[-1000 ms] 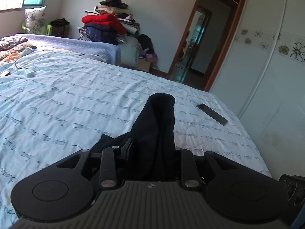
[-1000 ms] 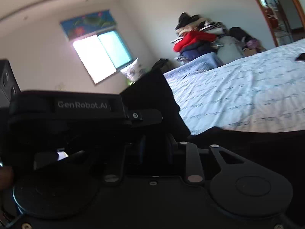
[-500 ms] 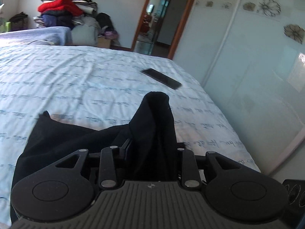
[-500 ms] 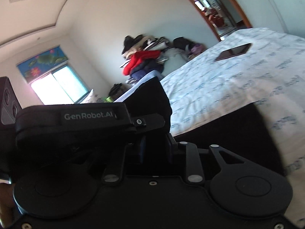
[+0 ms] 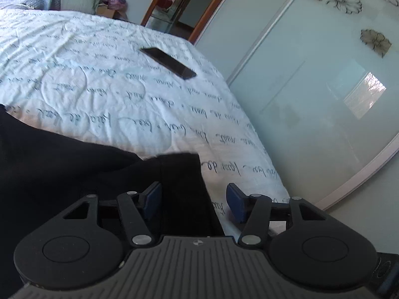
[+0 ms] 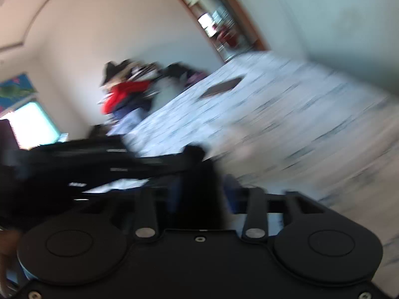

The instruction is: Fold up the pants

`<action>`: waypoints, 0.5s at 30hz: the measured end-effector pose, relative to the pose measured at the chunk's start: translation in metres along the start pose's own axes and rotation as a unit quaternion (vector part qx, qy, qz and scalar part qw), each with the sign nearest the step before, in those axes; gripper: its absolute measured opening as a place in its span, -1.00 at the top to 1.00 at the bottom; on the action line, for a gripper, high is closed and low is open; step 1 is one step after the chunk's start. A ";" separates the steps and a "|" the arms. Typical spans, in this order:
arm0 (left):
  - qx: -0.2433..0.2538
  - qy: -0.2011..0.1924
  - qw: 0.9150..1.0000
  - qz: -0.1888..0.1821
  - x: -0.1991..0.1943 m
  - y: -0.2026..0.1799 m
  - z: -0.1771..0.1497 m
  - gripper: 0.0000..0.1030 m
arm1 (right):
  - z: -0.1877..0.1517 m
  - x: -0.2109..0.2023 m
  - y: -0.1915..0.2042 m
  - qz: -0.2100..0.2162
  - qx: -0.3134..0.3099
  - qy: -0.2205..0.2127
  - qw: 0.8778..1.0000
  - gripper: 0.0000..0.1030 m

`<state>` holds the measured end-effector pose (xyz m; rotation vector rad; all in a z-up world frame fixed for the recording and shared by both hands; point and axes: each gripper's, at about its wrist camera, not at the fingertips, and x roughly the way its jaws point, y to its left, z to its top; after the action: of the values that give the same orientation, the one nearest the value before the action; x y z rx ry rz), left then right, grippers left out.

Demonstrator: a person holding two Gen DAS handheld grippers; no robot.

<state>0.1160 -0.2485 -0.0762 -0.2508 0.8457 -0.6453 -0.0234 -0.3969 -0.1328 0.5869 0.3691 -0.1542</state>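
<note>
The black pants (image 5: 62, 169) lie on the white bedspread (image 5: 99, 87) at the lower left of the left wrist view. My left gripper (image 5: 193, 196) is open, its blue pads (image 5: 234, 201) spread apart, and a strip of the pants runs loose between them. The right wrist view is blurred by motion. My right gripper (image 6: 202, 194) has black pants fabric (image 6: 197, 191) between its fingers with a small gap on the right side. The left gripper's body (image 6: 87, 159) shows at its left.
A black phone (image 5: 169, 62) lies on the bed further ahead, also in the right wrist view (image 6: 222, 88). The bed's edge runs along the right beside a sliding wardrobe door (image 5: 324, 74). A pile of clothes (image 6: 127, 92) stands at the far wall by a doorway (image 5: 179, 0).
Both grippers came down to the bed with the pants. My left gripper has opened and let go of the fabric. The right gripper is moving fast and looks loosened.
</note>
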 end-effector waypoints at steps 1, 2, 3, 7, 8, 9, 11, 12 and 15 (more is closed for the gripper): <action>0.004 -0.011 1.000 0.013 -0.007 0.003 0.003 -0.20 | 0.003 -0.006 -0.002 -0.022 -0.008 -0.013 1.000 0.09; 0.010 -0.022 0.999 0.035 -0.015 0.006 0.006 -0.30 | 0.007 -0.010 -0.004 -0.029 -0.011 -0.025 0.999 0.09; 0.018 -0.030 0.998 0.061 -0.021 0.011 0.009 -0.42 | 0.011 -0.012 -0.004 -0.024 -0.011 -0.032 0.999 0.09; 0.040 -0.059 0.980 0.184 -0.037 0.041 0.017 -0.46 | 0.023 0.009 0.008 0.051 -0.028 -0.011 0.998 0.09; 0.046 -0.060 0.975 0.208 -0.038 0.049 0.019 -0.47 | 0.024 0.019 0.013 0.069 -0.030 0.003 0.997 0.09; 0.051 -0.058 0.968 0.238 -0.040 0.060 0.023 -0.49 | 0.024 0.031 0.017 0.085 -0.031 0.016 0.996 0.09; 0.053 -0.058 0.954 0.290 -0.045 0.080 0.028 -0.51 | 0.022 0.057 0.024 0.096 -0.031 0.046 0.994 0.09; 0.052 -0.064 0.945 0.315 -0.048 0.089 0.030 -0.54 | 0.022 0.068 0.026 0.098 -0.031 0.060 0.993 0.09; 0.057 -0.081 0.915 0.390 -0.055 0.113 0.035 -0.68 | 0.021 0.096 0.029 0.108 -0.019 0.092 0.990 0.10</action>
<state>0.1646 -0.1274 -0.0707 0.1469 0.6687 0.0799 0.0781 -0.3883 -0.1384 0.6020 0.4827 0.1165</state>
